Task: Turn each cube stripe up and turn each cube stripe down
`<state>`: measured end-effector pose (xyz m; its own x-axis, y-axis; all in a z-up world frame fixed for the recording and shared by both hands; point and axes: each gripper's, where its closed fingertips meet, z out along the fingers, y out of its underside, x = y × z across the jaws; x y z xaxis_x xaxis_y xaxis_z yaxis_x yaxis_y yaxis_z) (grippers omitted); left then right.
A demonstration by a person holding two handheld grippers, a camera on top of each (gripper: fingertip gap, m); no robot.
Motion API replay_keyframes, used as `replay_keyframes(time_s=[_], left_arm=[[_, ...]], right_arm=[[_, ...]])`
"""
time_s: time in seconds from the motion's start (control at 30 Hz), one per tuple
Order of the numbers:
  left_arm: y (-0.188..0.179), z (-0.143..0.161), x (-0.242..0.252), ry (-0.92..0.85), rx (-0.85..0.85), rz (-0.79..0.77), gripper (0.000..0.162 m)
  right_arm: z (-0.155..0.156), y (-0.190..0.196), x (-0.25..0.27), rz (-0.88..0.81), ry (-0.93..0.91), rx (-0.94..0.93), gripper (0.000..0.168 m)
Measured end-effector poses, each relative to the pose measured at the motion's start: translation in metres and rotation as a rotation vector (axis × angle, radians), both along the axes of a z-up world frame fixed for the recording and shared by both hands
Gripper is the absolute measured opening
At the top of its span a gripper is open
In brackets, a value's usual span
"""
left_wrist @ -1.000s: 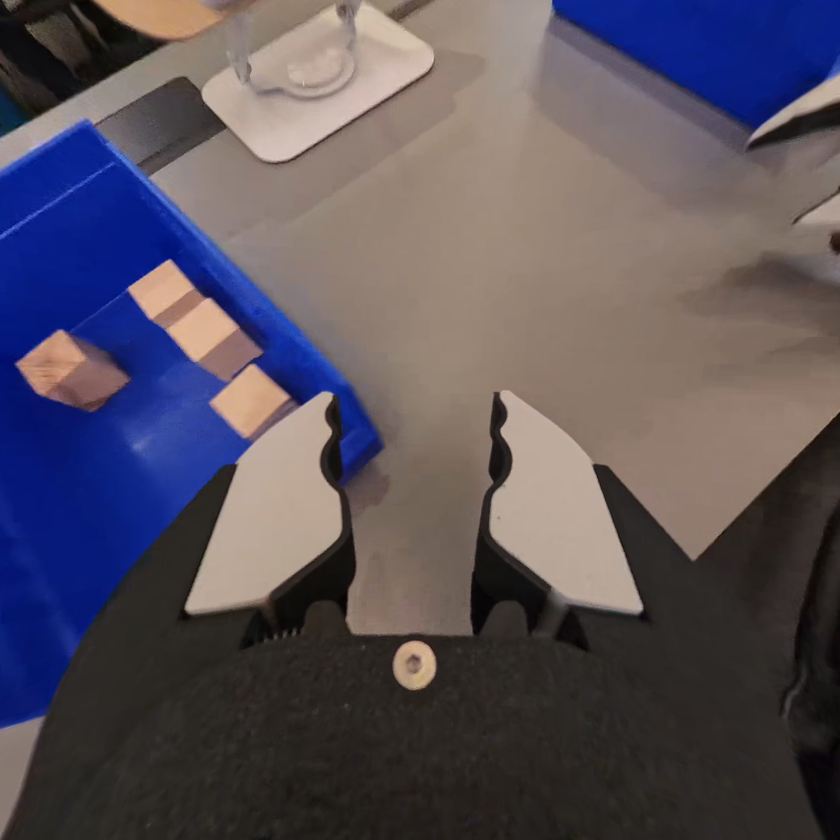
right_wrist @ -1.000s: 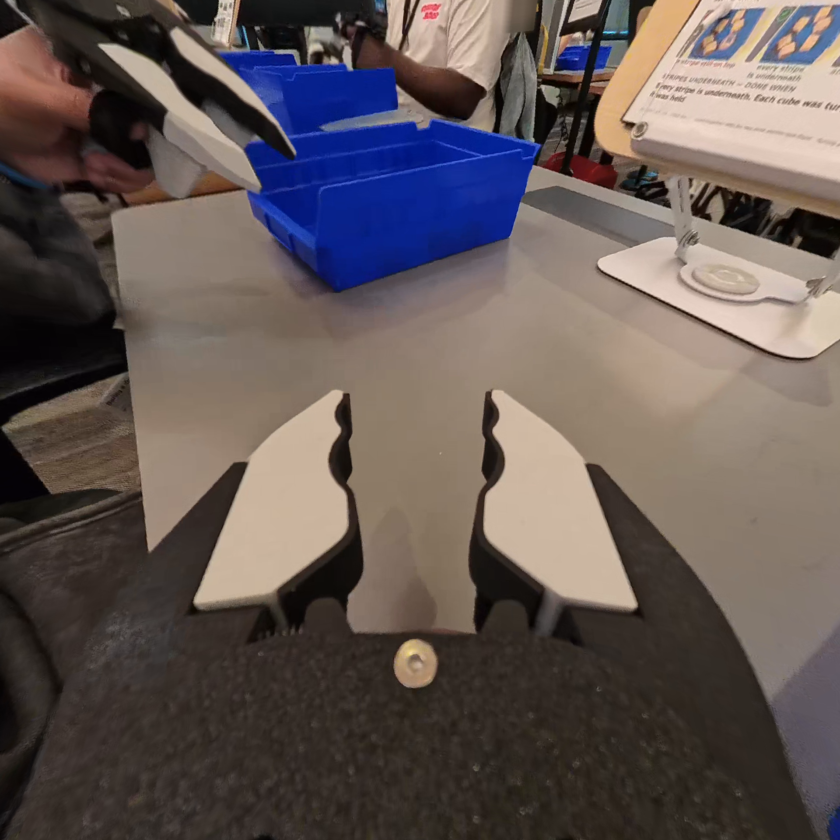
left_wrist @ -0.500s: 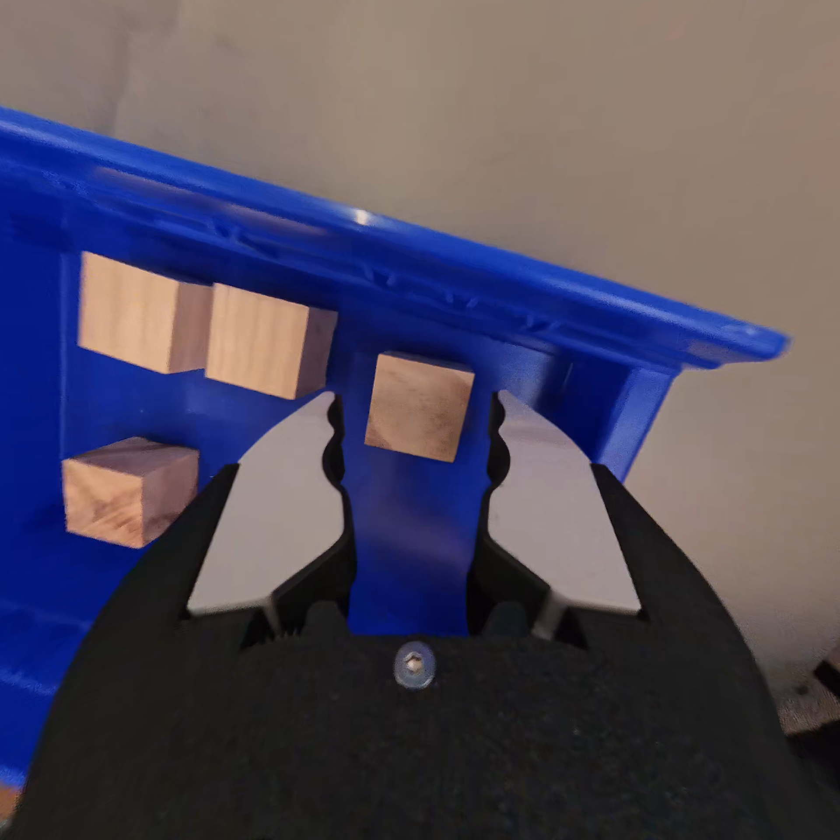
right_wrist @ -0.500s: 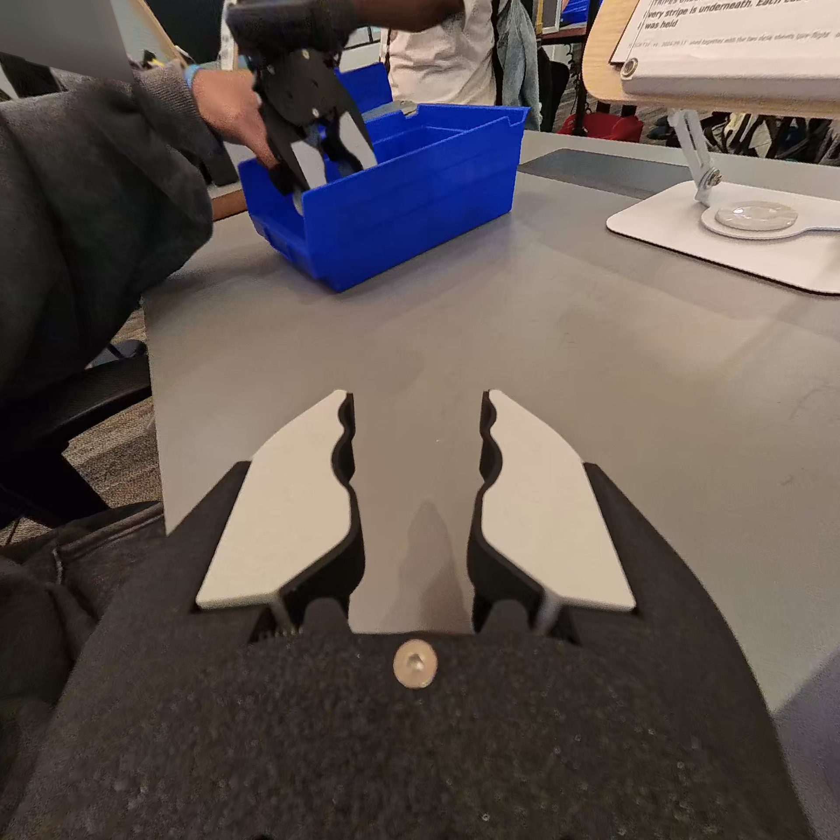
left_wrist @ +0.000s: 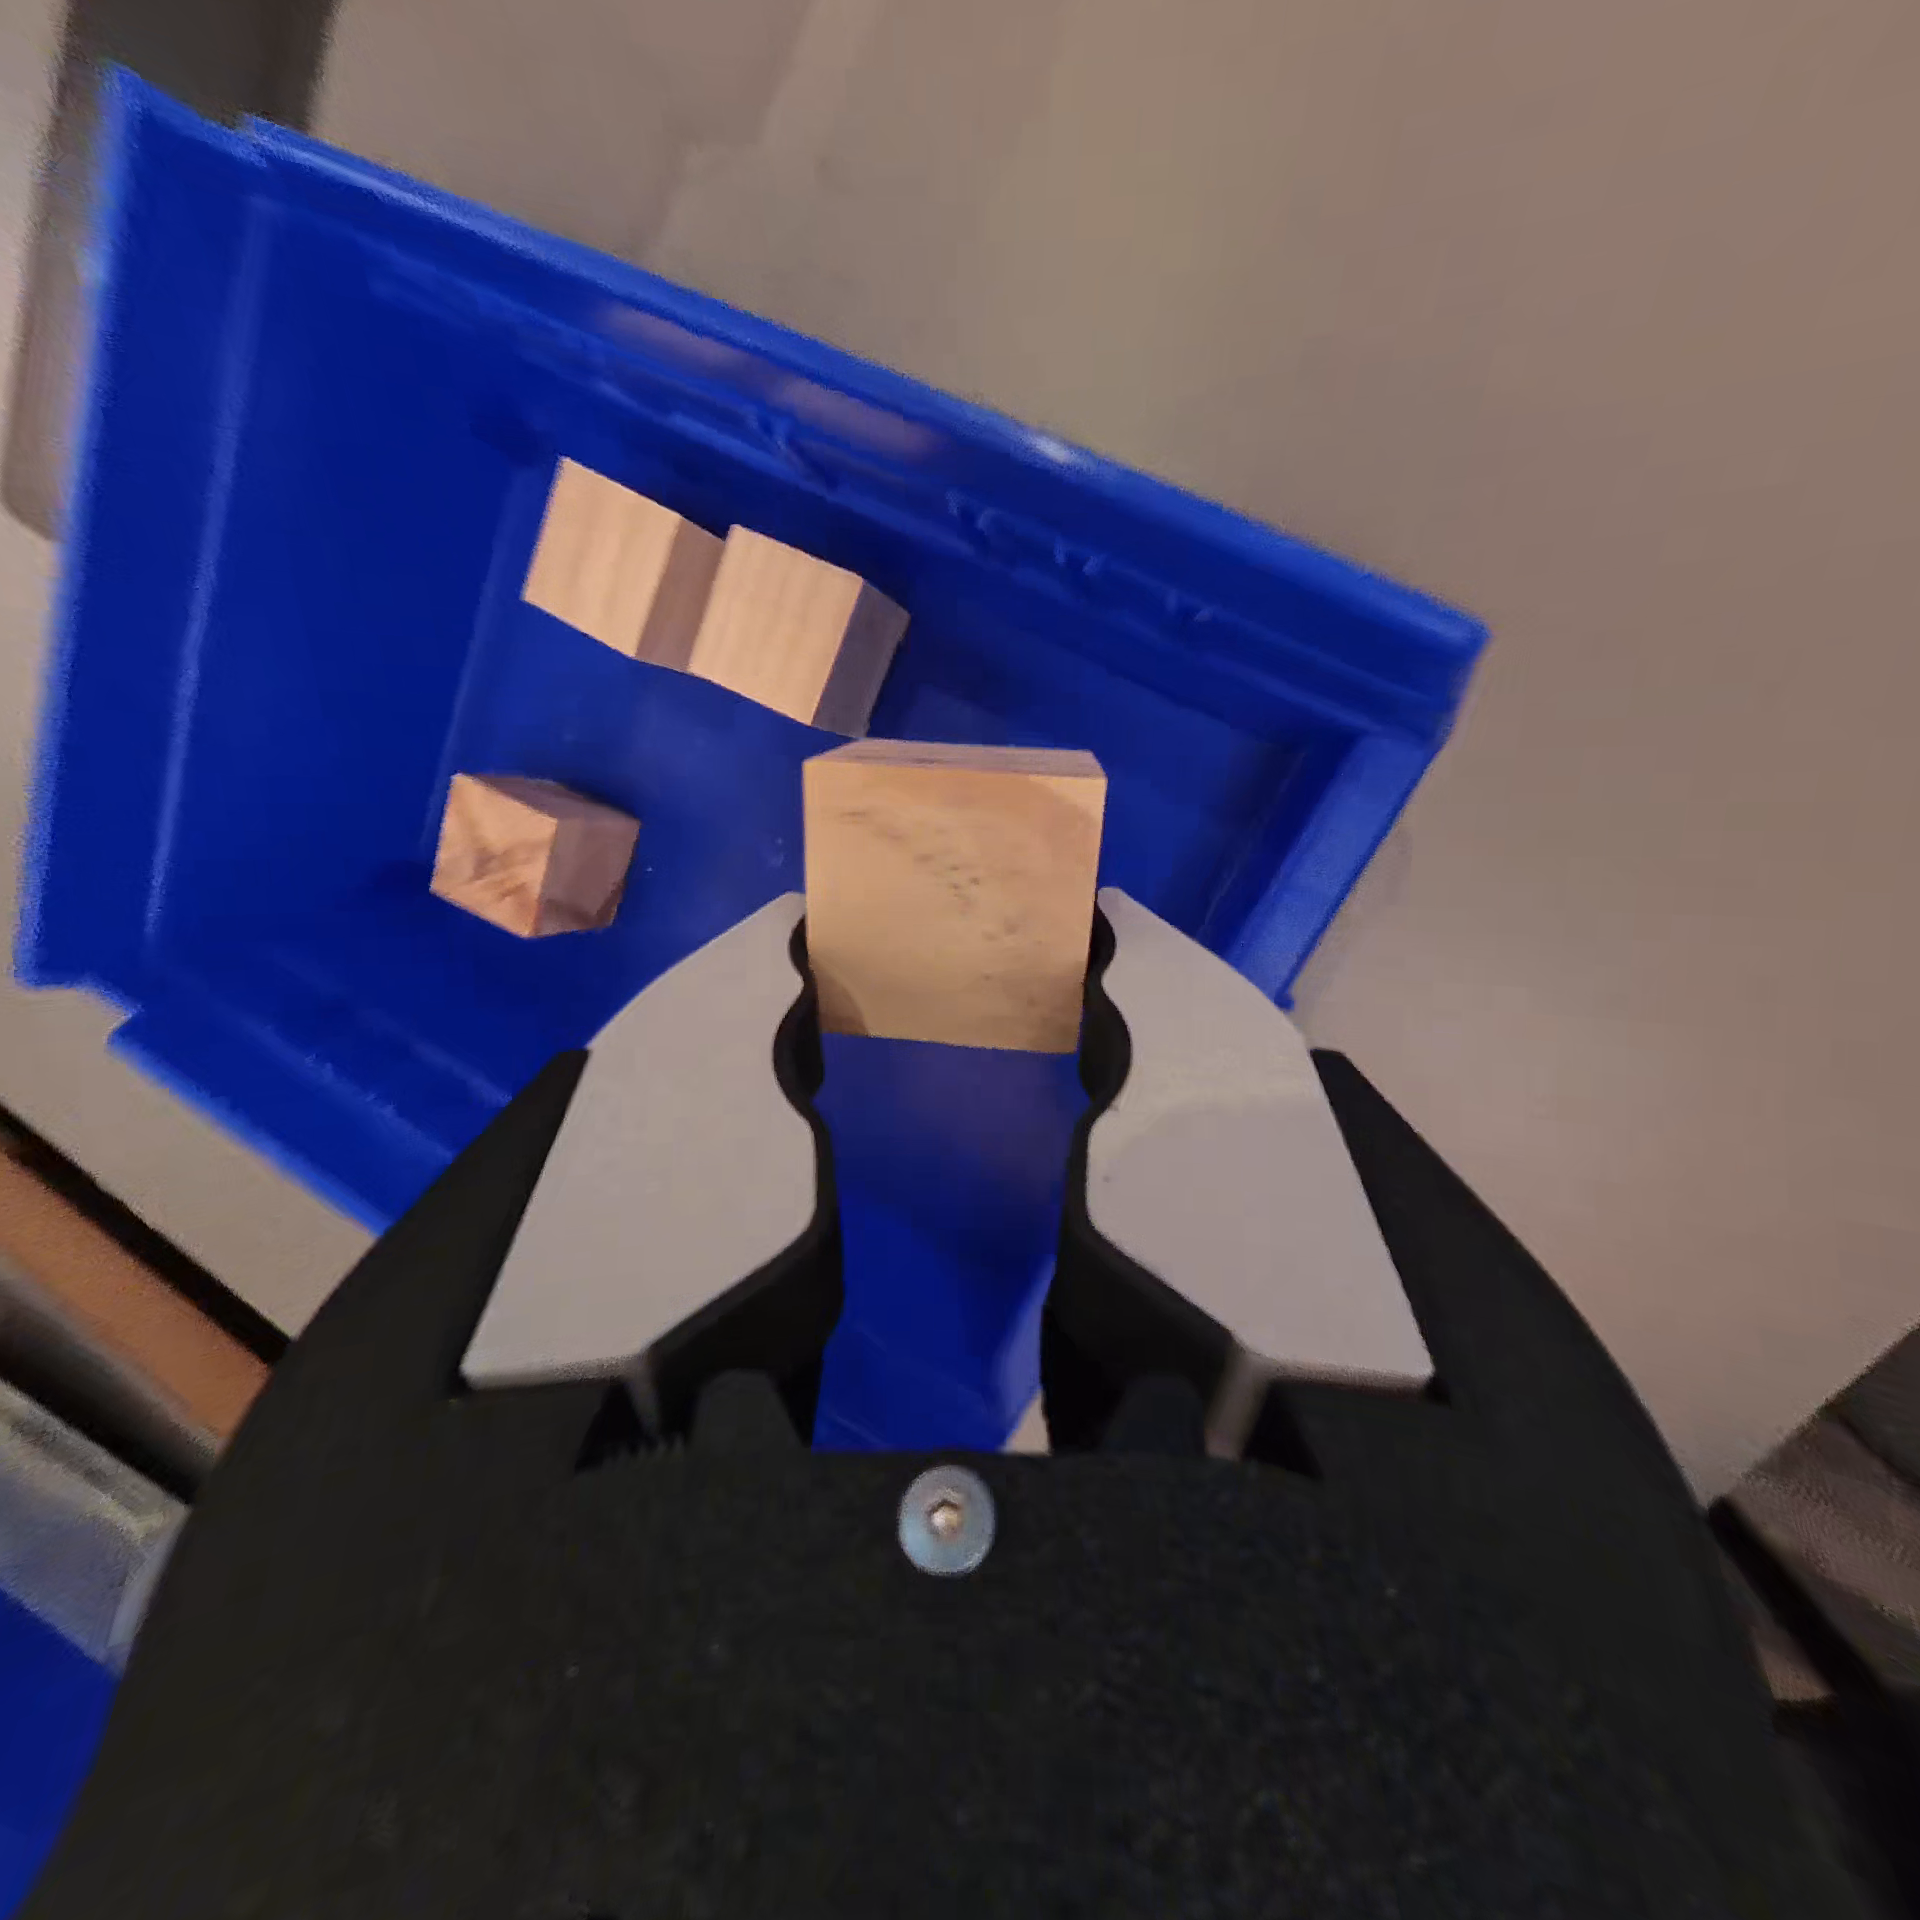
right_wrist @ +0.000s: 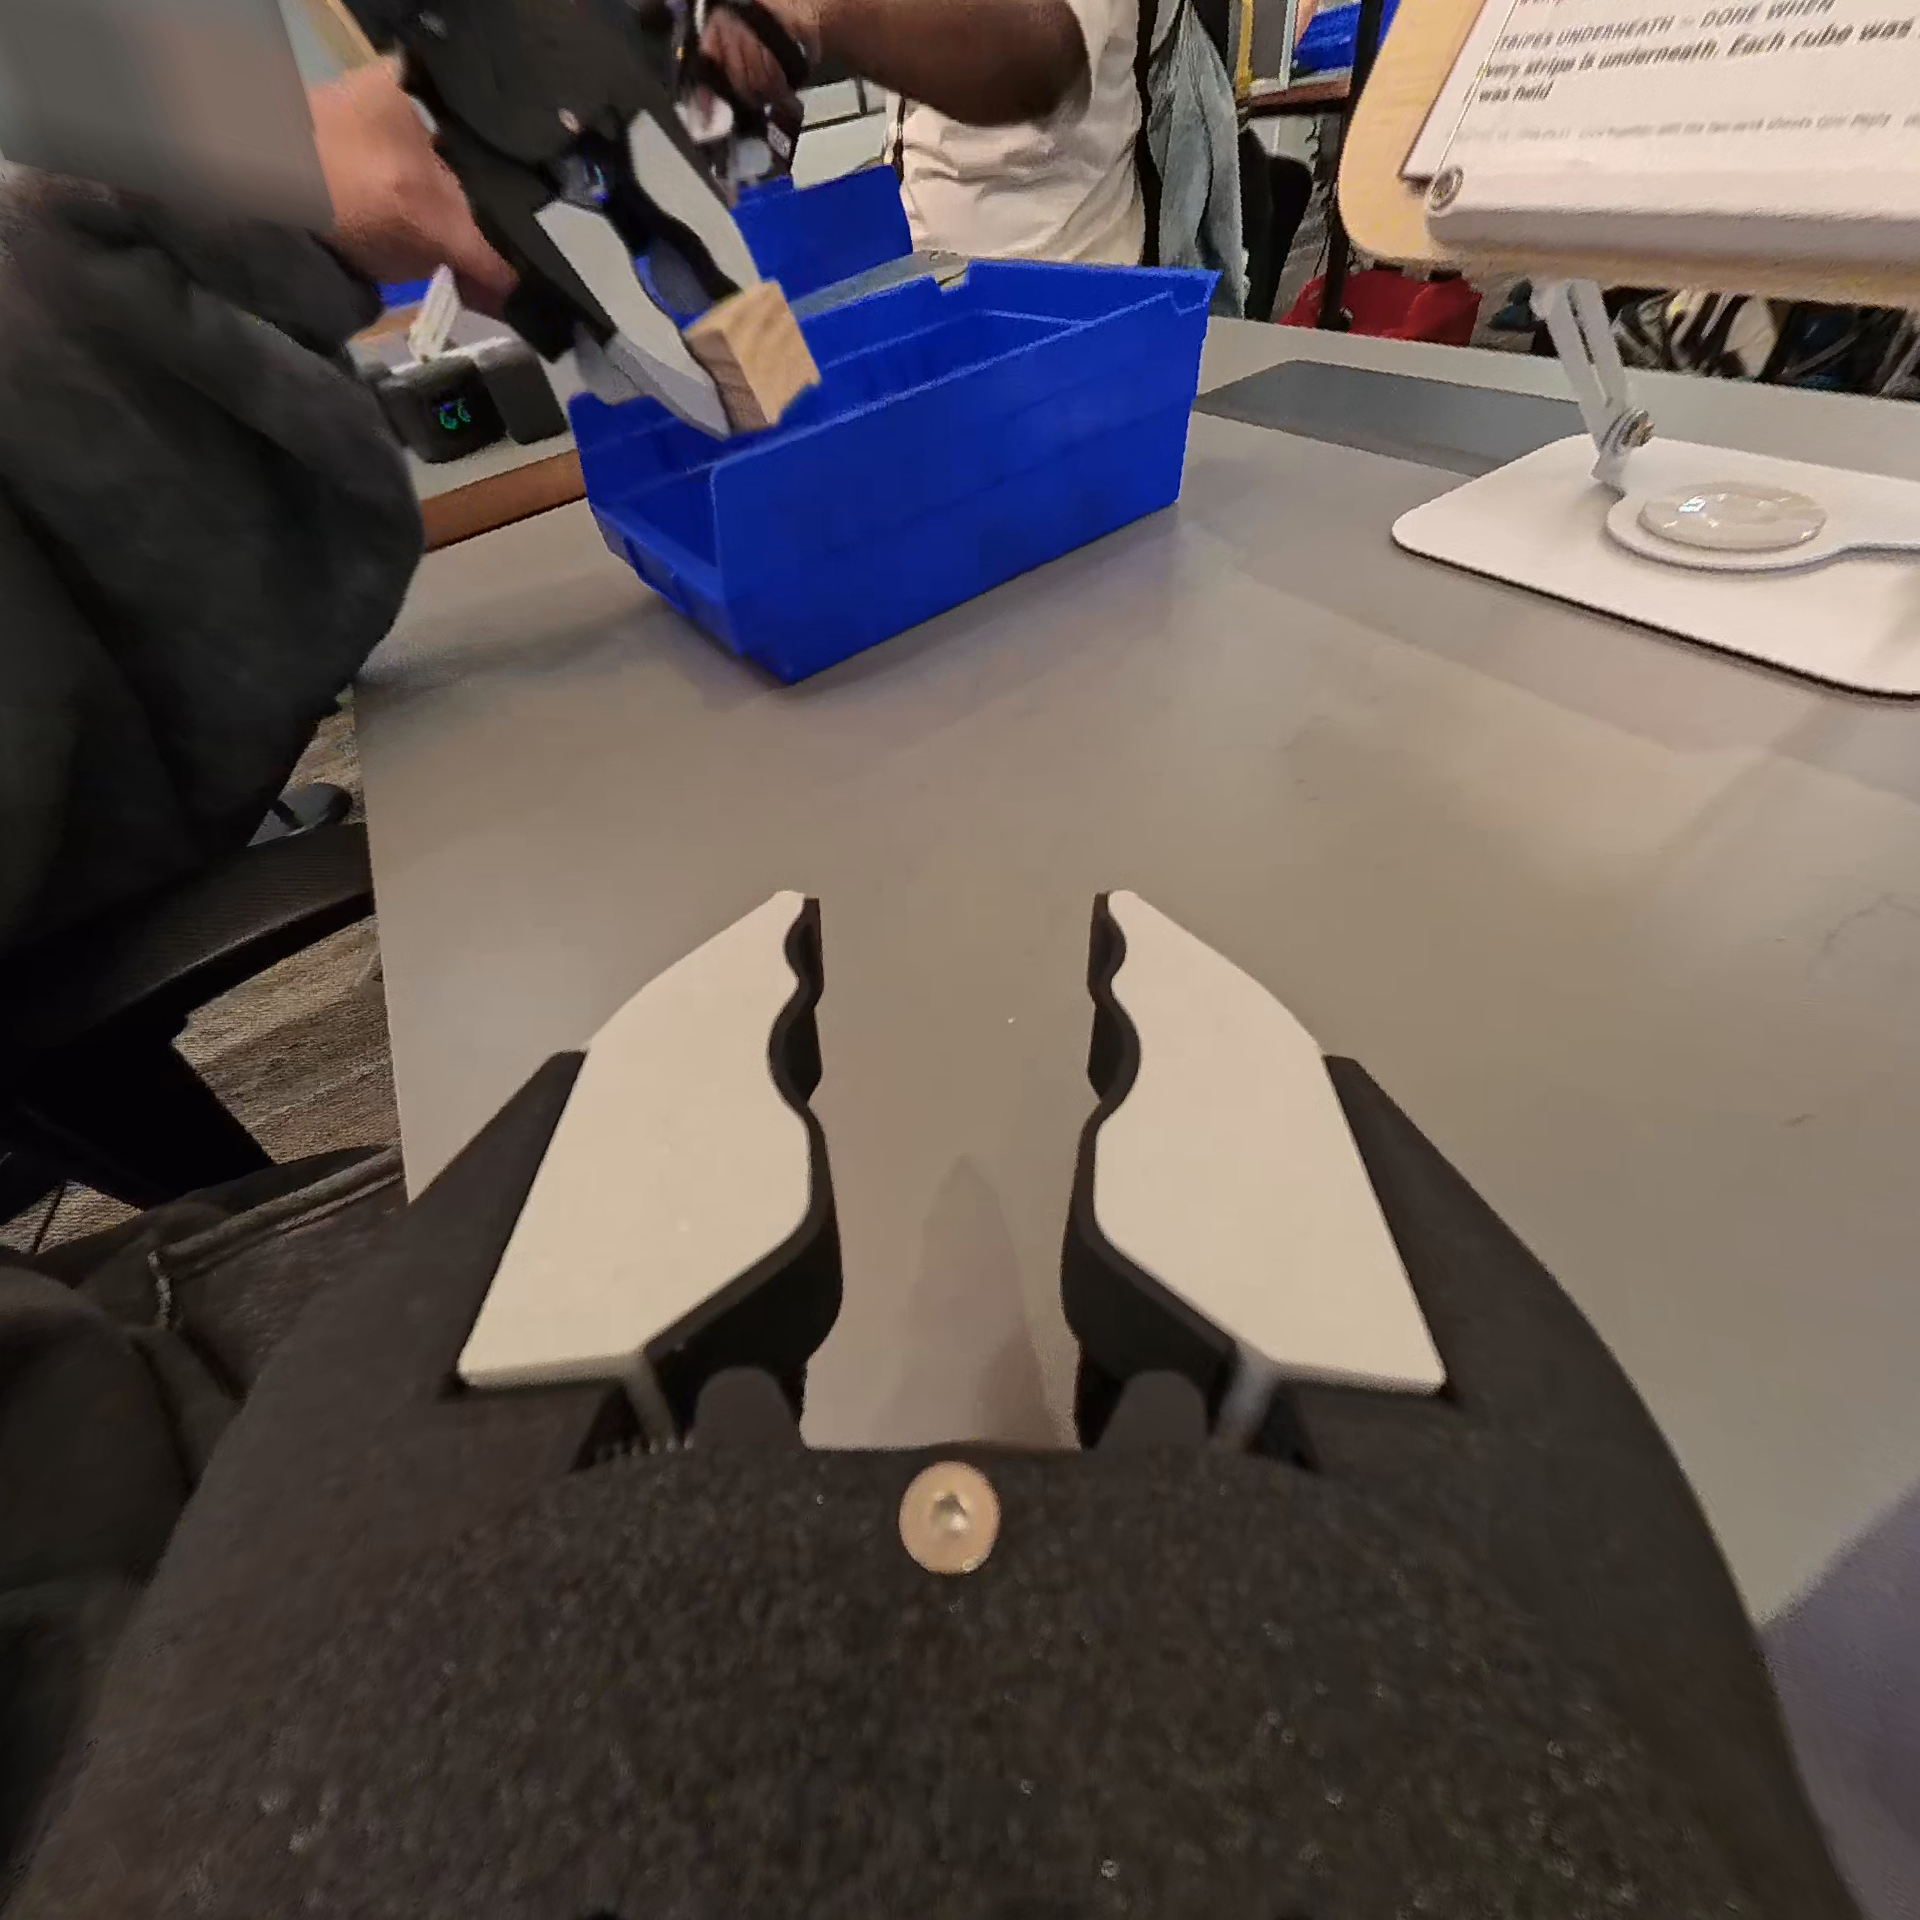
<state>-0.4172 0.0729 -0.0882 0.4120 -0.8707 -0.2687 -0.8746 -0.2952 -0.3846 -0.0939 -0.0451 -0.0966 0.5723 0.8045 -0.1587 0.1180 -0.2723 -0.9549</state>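
Wooden cube [left_wrist: 951,899] sits pinched in our left hand-held gripper [left_wrist: 951,935] above the blue bin [left_wrist: 312,520]; we should roll it gently, watching for its stripe. Right-side view: our right hand-held gripper [right_wrist: 951,925] hangs spread over the tabletop [right_wrist: 1351,831], ready to assist.

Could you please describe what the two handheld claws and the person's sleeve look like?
Both the left claw and right claw look alike: a black, grainy-textured body with a silver screw at its centre, and two pale grey flat fingers edged inside with wavy black pads. No cables show. The person wears a dark grey sleeve.
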Motion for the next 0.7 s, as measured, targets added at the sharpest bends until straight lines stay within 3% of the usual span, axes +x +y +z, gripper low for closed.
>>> replay_keyframes(time_s=[0.13, 0.33, 0.7], left_arm=[[-0.037, 0.031, 0.031, -0.161, 0.019, 0.007, 0.046], [-0.076, 0.048, 0.132, -0.541, -0.122, 0.018, 0.046], [-0.041, 0.054, 0.278, -1.069, -0.621, 0.219, 0.046]], right_arm=[[0.009, 0.002, 0.009, -0.031, 0.010, 0.026, 0.046], [0.018, 0.007, 0.021, -0.060, 0.069, 0.031, 0.046], [0.012, 0.014, 0.030, -0.066, 0.082, 0.109, 0.052]])
